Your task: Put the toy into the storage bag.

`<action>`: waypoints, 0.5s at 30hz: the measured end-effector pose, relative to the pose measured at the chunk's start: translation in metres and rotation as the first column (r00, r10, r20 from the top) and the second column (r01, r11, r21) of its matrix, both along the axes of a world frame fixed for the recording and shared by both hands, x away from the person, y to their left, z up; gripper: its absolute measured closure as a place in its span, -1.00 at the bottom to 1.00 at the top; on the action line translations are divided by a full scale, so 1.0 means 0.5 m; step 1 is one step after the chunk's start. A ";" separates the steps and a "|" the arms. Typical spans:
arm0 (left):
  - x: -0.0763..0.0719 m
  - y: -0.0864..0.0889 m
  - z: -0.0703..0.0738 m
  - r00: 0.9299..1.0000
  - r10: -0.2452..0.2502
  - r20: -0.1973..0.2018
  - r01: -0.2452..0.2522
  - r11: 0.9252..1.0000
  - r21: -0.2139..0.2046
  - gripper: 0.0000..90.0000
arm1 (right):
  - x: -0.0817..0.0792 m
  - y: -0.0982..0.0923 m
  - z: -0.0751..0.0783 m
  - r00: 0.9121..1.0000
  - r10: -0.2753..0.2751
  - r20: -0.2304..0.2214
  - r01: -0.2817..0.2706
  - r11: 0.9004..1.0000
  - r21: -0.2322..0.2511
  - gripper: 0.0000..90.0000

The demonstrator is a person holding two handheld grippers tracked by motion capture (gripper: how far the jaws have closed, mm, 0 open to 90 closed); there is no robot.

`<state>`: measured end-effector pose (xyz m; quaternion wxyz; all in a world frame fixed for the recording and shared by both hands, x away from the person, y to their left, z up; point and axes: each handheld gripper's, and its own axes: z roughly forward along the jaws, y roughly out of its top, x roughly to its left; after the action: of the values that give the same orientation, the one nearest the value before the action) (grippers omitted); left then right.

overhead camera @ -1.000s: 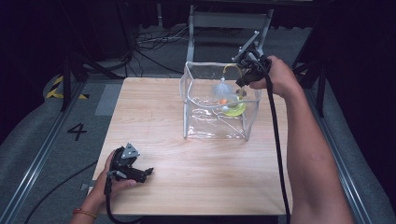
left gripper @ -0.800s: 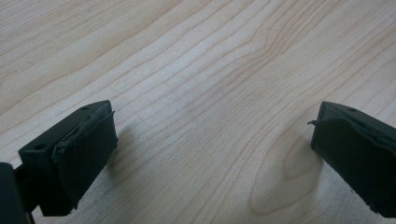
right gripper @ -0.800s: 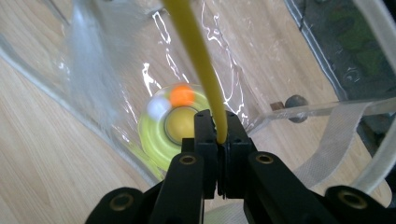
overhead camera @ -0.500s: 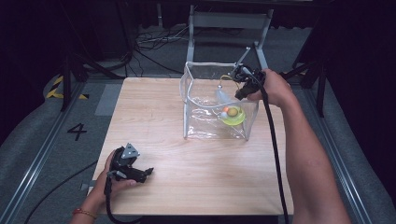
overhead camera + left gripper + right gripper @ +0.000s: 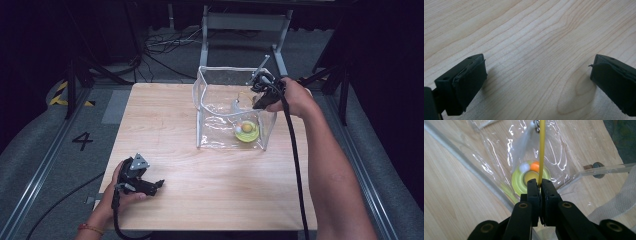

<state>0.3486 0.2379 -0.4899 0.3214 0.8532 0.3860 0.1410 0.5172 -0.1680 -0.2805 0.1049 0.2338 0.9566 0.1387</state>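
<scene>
The wooden table (image 5: 165, 130) is brightly and evenly lit from above, while the floor and room beyond its edges fall off into near black. The high view is soft and slightly grainy. In the left gripper view, short, soft shadows lie on the grain beside each jaw. White glare streaks the clear plastic bag (image 5: 506, 152) in the right gripper view, where a white-and-orange toy (image 5: 530, 166) is blurred.

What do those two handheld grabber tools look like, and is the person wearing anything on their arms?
Both are black. The left gripper carries a grey three-cornered plate; its fingers have fabric-like pads. A black cable trails from the right gripper. Arms are sleeveless; a red wristband circles the left wrist.
</scene>
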 end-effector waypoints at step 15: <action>0.000 0.000 0.000 1.000 0.000 0.000 0.000 1.000 -0.001 -0.98 | -0.045 -0.045 0.041 0.987 -0.045 0.152 0.025 0.991 0.130 0.52</action>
<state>0.3485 0.2378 -0.4900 0.3216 0.8530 0.3861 0.1409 0.4947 -0.1907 -0.2602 0.1661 0.2454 0.9304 0.2156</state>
